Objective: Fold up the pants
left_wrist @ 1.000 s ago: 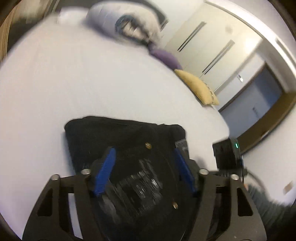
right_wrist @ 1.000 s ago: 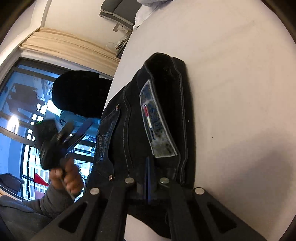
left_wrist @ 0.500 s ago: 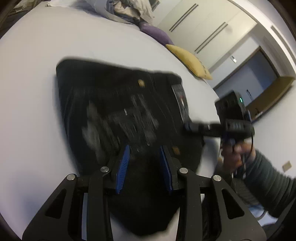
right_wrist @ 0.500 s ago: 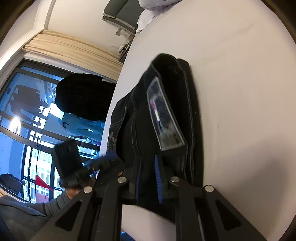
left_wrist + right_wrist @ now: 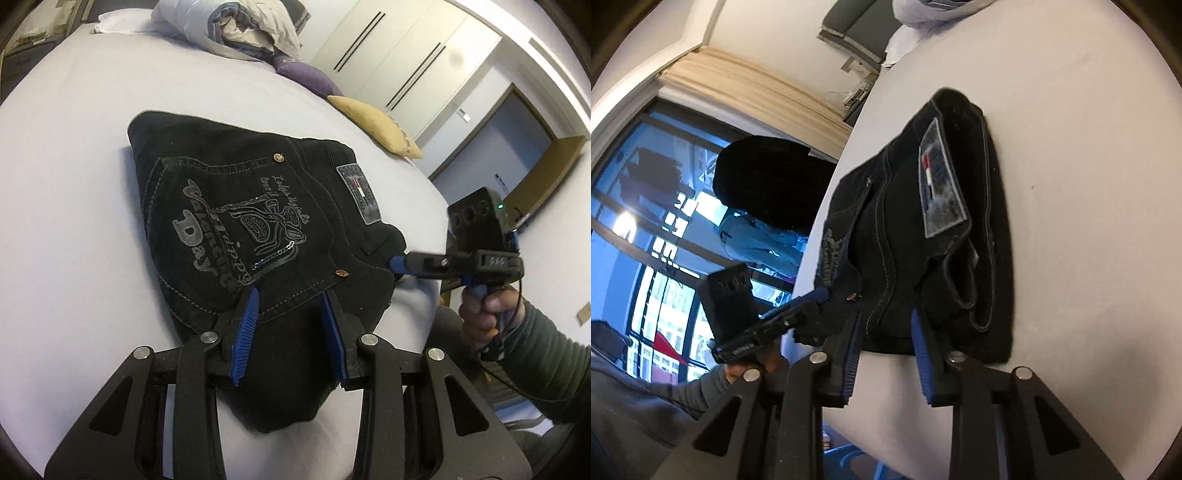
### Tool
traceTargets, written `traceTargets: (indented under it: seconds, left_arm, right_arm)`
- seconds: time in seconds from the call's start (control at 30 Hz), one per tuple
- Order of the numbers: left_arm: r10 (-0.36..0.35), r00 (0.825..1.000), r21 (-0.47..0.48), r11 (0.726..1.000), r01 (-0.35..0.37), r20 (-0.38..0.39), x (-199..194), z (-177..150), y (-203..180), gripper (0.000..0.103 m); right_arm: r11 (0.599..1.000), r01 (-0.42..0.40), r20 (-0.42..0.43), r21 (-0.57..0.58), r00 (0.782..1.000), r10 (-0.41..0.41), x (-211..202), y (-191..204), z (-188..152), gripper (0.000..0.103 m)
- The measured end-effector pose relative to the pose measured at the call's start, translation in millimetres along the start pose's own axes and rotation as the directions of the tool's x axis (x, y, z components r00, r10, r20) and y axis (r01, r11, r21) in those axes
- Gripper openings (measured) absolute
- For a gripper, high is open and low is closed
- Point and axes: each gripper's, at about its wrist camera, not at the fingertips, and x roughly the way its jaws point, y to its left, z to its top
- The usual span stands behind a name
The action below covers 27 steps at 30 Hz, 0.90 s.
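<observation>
Left wrist: pants (image 5: 258, 236) hem hidden

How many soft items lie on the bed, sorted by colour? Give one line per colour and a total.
Black: 1, folded pants
Purple: 1, cushion
Yellow: 1, cushion
White: 1, pillow
Grey-white: 1, bundled duvet
Total: 5

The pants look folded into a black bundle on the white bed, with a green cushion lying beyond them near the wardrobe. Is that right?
Not quite: in the left wrist view the cushion beyond the folded black pants is yellow, not green. A purple one lies further along the white bed.
</observation>
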Motion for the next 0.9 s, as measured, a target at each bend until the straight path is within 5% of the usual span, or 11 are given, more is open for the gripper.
traceTargets:
  seconds: [0.07,0.1,0.13,0.17,0.23,0.43,0.57,0.7,0.73,0.8,0.9]
  left_arm:
    - [-0.021,1.0,-0.034,0.999,0.021,0.007,-12,6,0,0.056]
    - [-0.008,0.999,-0.051,0.999,0.01,0.033,-21,9,2,0.068]
    - [0.034,0.997,-0.076,0.997,-0.028,0.076,-32,11,6,0.091]
    - [0.07,0.991,-0.105,0.993,-0.058,0.114,-40,13,10,0.099]
    - [0.088,0.985,-0.157,0.985,-0.065,0.146,-48,19,25,0.099]
    - [0.109,0.994,-0.268,0.957,-0.109,-0.014,-2,30,56,0.099]
    - [0.106,0.992,-0.276,0.953,-0.121,-0.066,23,41,61,0.099]
    - [0.092,0.986,-0.257,0.958,-0.125,-0.136,46,55,57,0.097]
    - [0.106,0.983,-0.244,0.96,-0.14,-0.148,51,58,54,0.091]
    - [0.117,0.978,-0.237,0.959,-0.156,-0.172,58,62,49,0.063]
    - [0.157,0.971,-0.24,0.95,-0.198,-0.182,57,66,41,0.046]
  right_arm:
    - [0.999,0.003,0.08,-0.032,0.997,0.0,-24,7,9,0.071]
    - [1.0,0.009,0.11,-0.026,0.994,-0.006,-33,6,15,0.081]
    - [1.0,0.026,0.135,-0.013,0.99,-0.024,-39,2,23,0.089]
    - [0.999,0.039,0.139,-0.002,0.99,-0.038,-41,-3,30,0.089]
    - [0.996,0.079,0.109,0.041,0.991,-0.083,-35,-17,45,0.089]
    - [0.986,0.125,-0.05,0.107,0.992,-0.12,19,-45,69,0.082]
    - [0.986,0.119,-0.077,0.115,0.991,-0.111,32,-51,79,0.076]
    - [0.985,0.151,-0.147,0.081,0.98,-0.138,56,-46,86,0.058]
    - [0.985,0.154,-0.15,0.074,0.978,-0.142,58,-44,86,0.055]
    - [0.982,0.177,-0.157,0.068,0.974,-0.165,62,-39,86,0.047]
    - [0.969,0.248,-0.157,0.0,0.957,-0.244,61,-25,81,0.038]
